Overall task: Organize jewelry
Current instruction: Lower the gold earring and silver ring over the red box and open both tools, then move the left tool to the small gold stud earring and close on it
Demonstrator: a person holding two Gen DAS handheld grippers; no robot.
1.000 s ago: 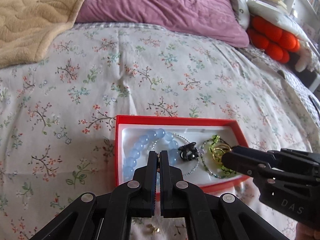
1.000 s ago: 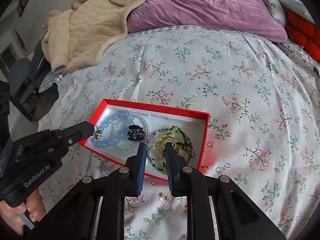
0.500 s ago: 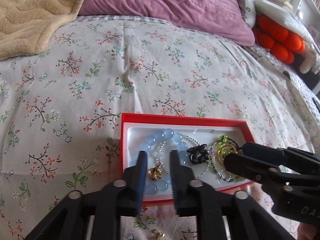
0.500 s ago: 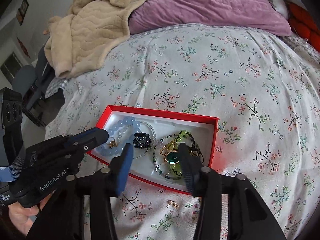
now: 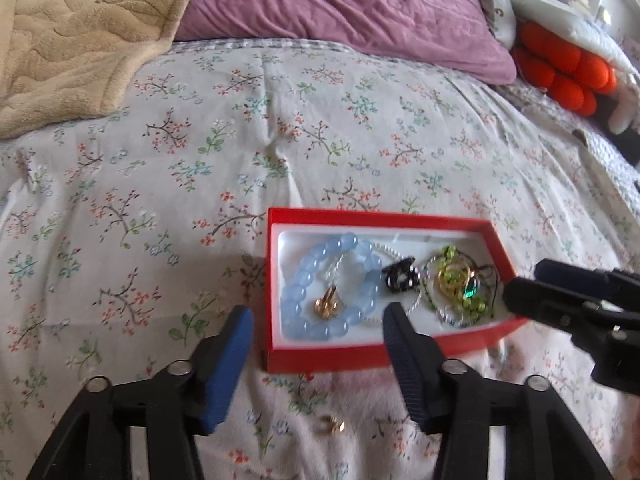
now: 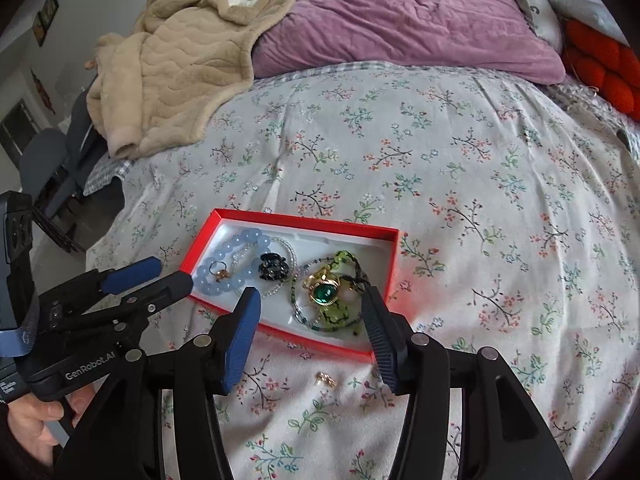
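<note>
Floral bedspread (image 5: 240, 152) covers the bed, with a beige blanket (image 6: 176, 68) and purple pillow (image 5: 340, 4) at its far end. Landmark: red box (image 5: 276, 356), white-lined, lying flat on the spread. Inside it, a blue bead bracelet (image 5: 298, 280) rings a gold earring (image 5: 329, 307); beside these lie a black clip (image 6: 272, 267) and a green-stone pendant (image 6: 325, 294) amid tangled chains. A second gold earring (image 6: 326, 379) rests on the spread just in front of the box. Left gripper (image 5: 318, 314) and right gripper (image 6: 308, 298) hover at the box's near edge, jaws opening, nothing gripped.
</note>
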